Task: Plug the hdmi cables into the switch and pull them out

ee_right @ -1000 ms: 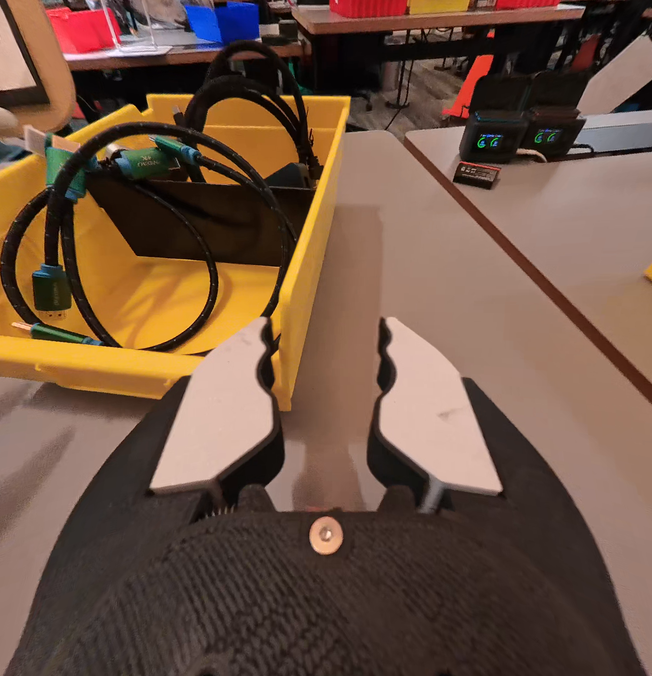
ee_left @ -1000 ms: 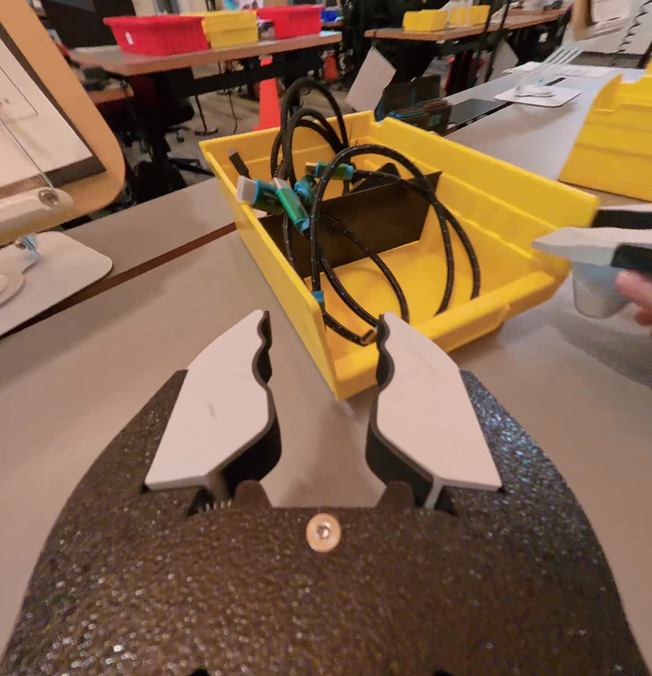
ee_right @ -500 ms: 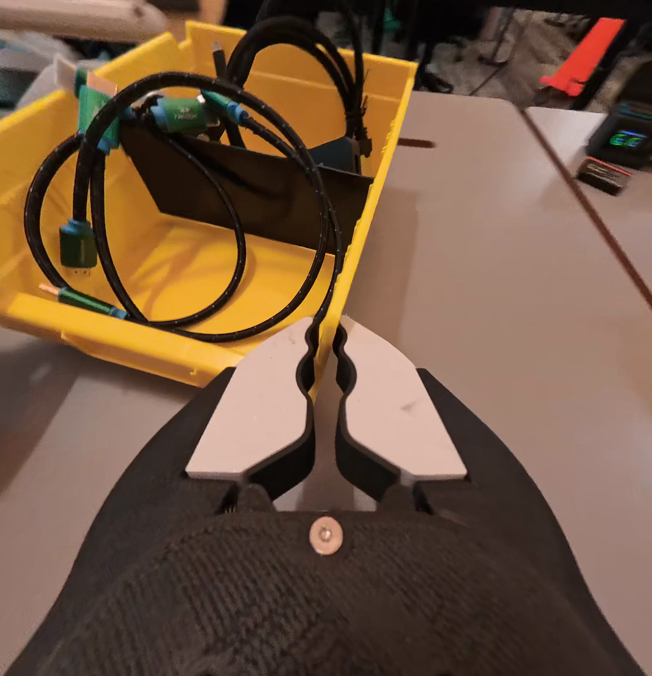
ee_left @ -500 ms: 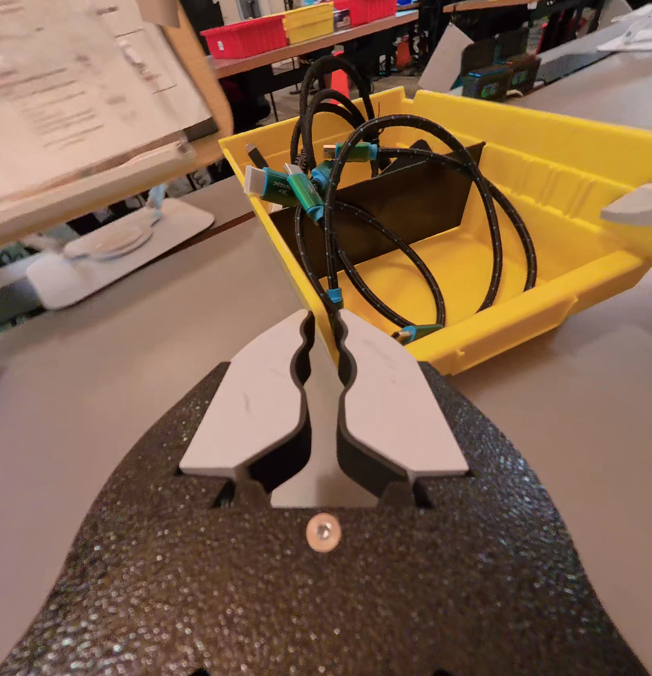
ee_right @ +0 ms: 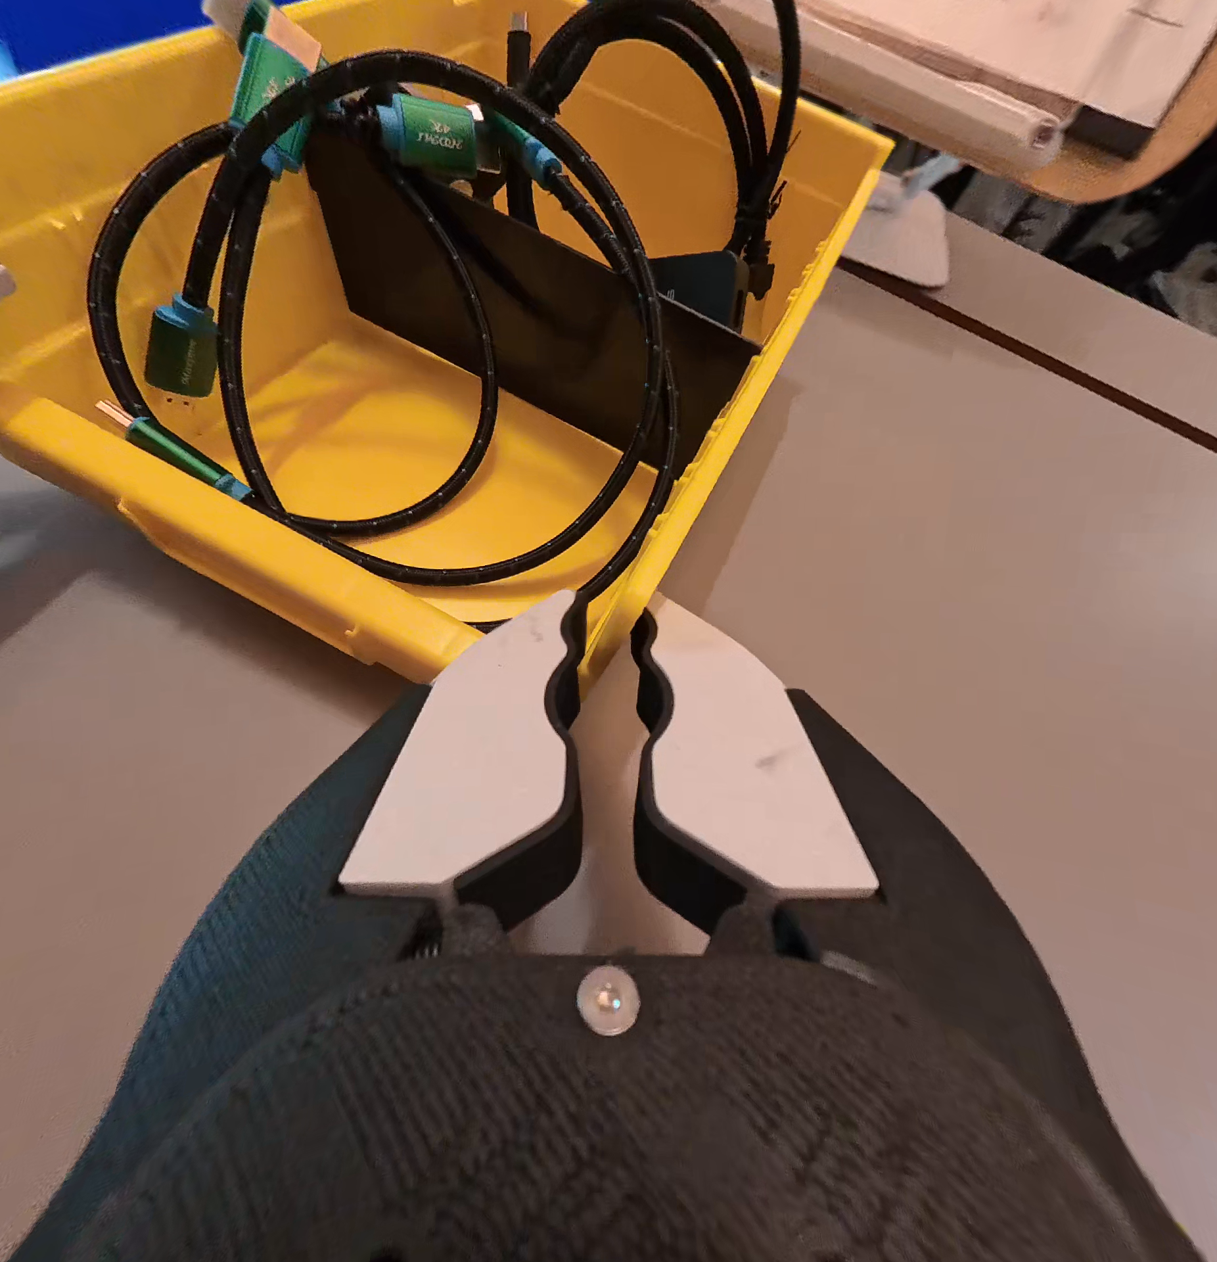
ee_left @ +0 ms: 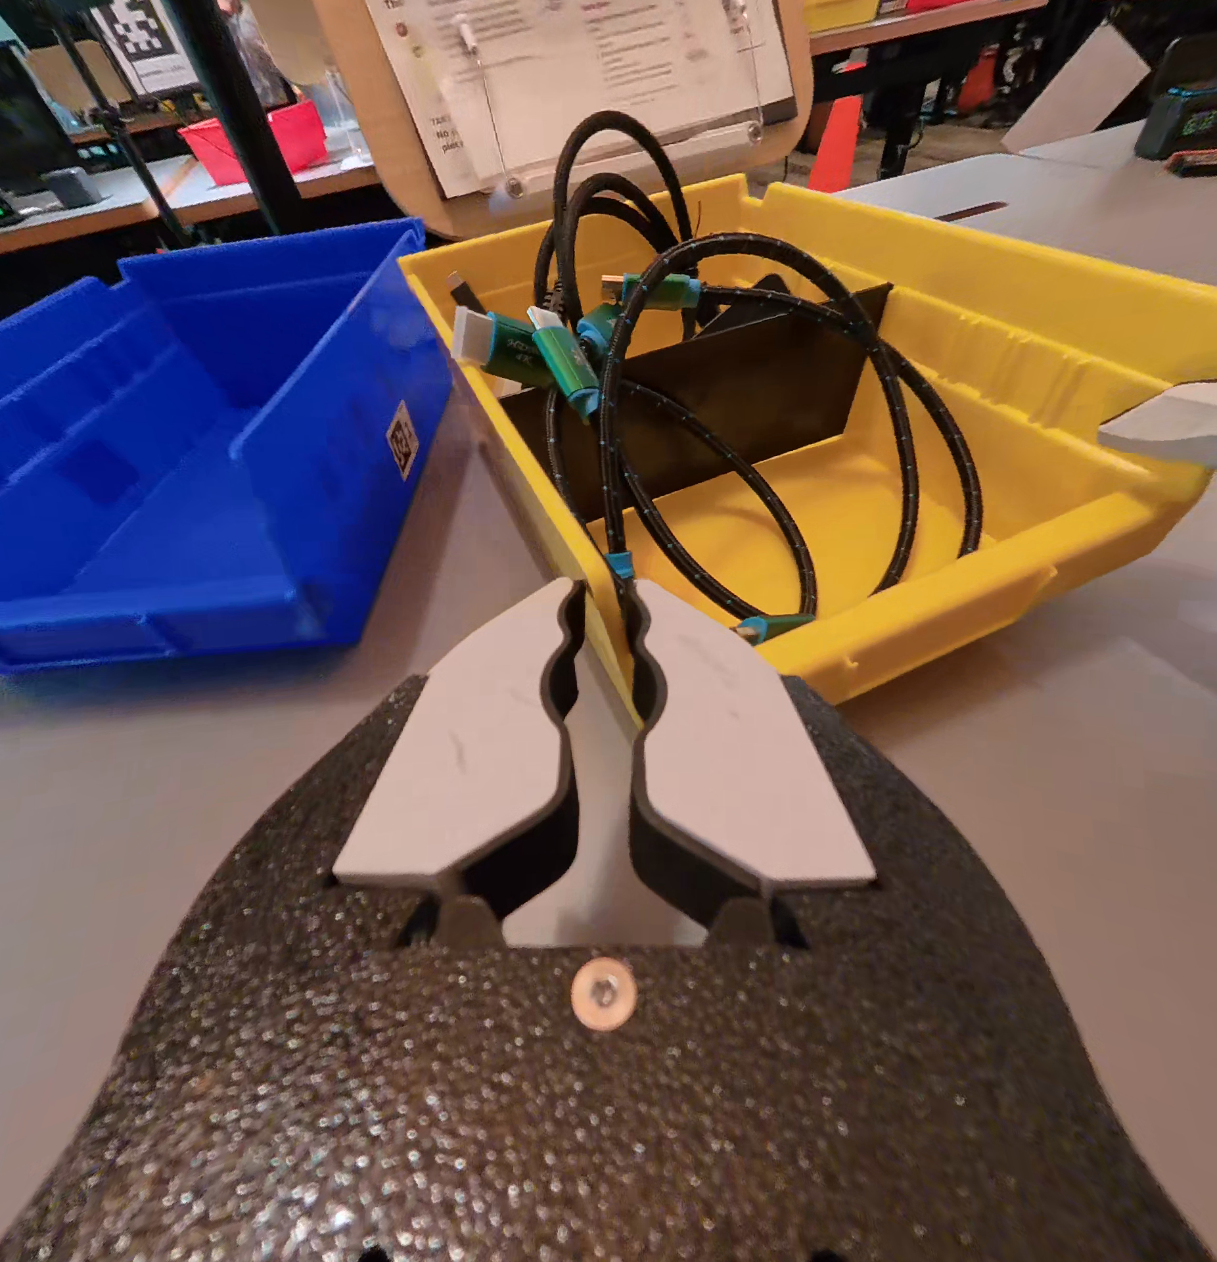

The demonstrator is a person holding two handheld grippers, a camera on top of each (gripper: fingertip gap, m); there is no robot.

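A yellow bin [ee_left: 1002, 287] holds several black braided HDMI cables [ee_left: 899, 437] with green plugs [ee_left: 565, 362]. A black divider [ee_left: 729, 396] splits it. A dark box, likely the switch [ee_right: 701, 287], lies in the back compartment. My left gripper [ee_left: 609, 597] is shut on the bin's left wall by the front corner, and a cable runs right beside its tips. My right gripper [ee_right: 606, 611] is shut on the bin's right wall [ee_right: 763, 382] by the other front corner. Its finger also shows at the right edge of the left wrist view [ee_left: 1179, 420].
A blue bin [ee_left: 182, 444] stands just left of the yellow one. A wooden board with papers [ee_left: 592, 82] stands behind the bins on a white base [ee_right: 906, 232]. The grey table [ee_right: 967, 614] spreads to the right, with a seam to a second table [ee_right: 1070, 382].
Both grippers went from open to shut on the yellow bin's side walls. Both views have swung since: the blue bin and the board now show behind the yellow bin.
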